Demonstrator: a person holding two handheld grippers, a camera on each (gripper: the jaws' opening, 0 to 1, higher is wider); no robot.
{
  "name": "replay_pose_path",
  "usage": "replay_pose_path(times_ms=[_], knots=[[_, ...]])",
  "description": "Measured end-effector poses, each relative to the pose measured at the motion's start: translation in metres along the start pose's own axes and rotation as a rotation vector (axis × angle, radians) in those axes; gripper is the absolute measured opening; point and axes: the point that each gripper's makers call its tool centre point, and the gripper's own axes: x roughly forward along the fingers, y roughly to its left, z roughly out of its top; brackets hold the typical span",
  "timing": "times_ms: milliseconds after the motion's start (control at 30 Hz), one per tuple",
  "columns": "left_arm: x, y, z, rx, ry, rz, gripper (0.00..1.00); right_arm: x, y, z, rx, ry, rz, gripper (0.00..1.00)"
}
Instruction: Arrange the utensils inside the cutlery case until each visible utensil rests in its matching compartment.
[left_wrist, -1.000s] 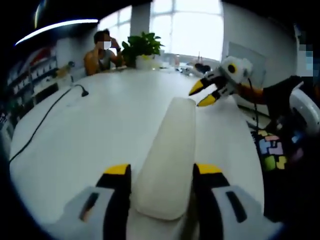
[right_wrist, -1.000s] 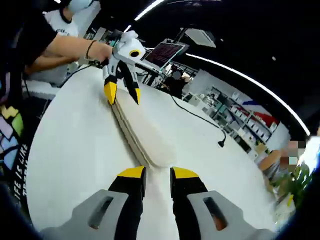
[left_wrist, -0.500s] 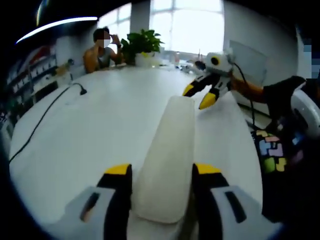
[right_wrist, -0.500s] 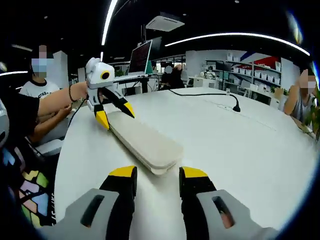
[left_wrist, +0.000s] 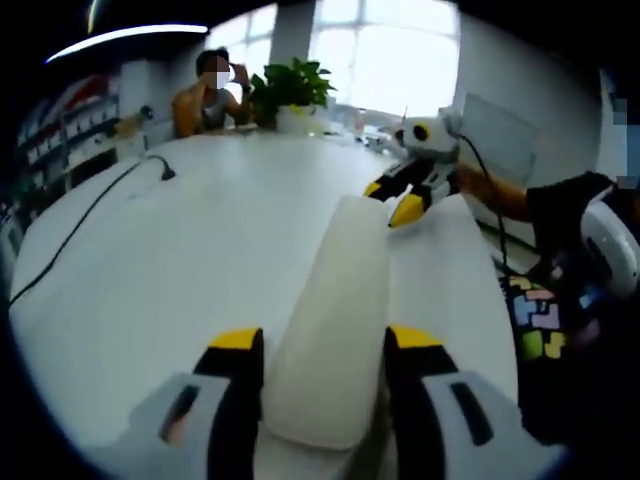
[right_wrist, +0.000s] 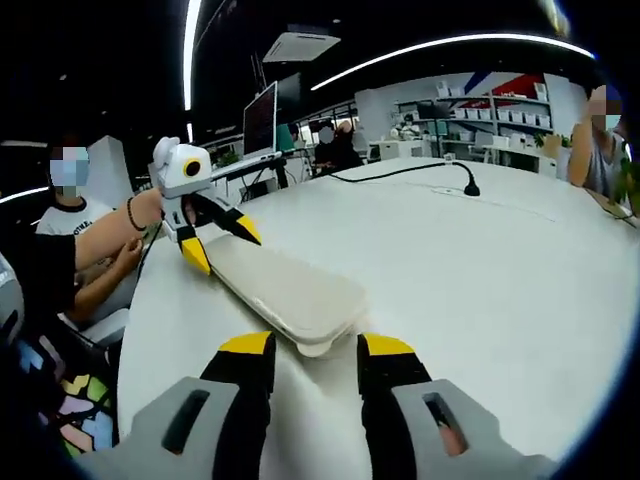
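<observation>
Left gripper view: the cutlery case (left_wrist: 330, 330), a long cream box with rounded ends and its lid shut, lies flat on the white bench (left_wrist: 170, 260). Its long axis runs straight away from the camera, the near end sitting between the left gripper (left_wrist: 322, 345) fingers, which stand spread on either side of it (whether they touch the case I cannot tell). At the far end the right gripper (left_wrist: 392, 200) comes in from the right, its yellow-tipped fingers parted at the case's end corner, held by a person's hand (left_wrist: 470, 182).

Right gripper view: the same case (right_wrist: 283, 290) runs from just ahead of the right gripper (right_wrist: 312, 350) up and to the left, toward the left gripper (right_wrist: 218, 240) at its other end. The right gripper's fingers are spread wide, the near end of the case just beyond their tips and not between them. The left gripper's fingers straddle the far end.

A black cable (left_wrist: 80, 225) trails across the bench well apart from the case; nothing lies against the case. A potted plant (left_wrist: 288, 95) and a seated person (left_wrist: 205, 95) are at the bench's far edge.
</observation>
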Motion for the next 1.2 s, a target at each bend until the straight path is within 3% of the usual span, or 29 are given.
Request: replay_pose_path(times_ms=[267,733,867,967,1067,1200], knots=[[0.003,0.000,-0.002,0.005,0.014,-0.008,0.51,0.000,0.004,-0.002,0.013,0.002,0.027,0.31],[0.008,-0.007,-0.001,0.038,0.060,-0.113,0.48,-0.007,0.018,-0.005,0.019,0.042,0.045,0.27],[0.008,-0.007,-0.002,0.043,0.080,-0.130,0.48,-0.013,0.020,0.002,0.104,0.044,0.071,0.25],[0.009,-0.008,-0.002,0.047,0.088,-0.133,0.48,-0.022,0.008,0.010,0.005,0.081,0.002,0.26],[0.009,-0.008,-0.002,0.057,0.096,-0.140,0.47,-0.025,0.013,0.025,-0.032,0.093,0.017,0.26],[0.010,-0.009,-0.003,0.061,0.110,-0.151,0.47,-0.022,0.019,0.042,-0.164,0.149,0.051,0.25]])
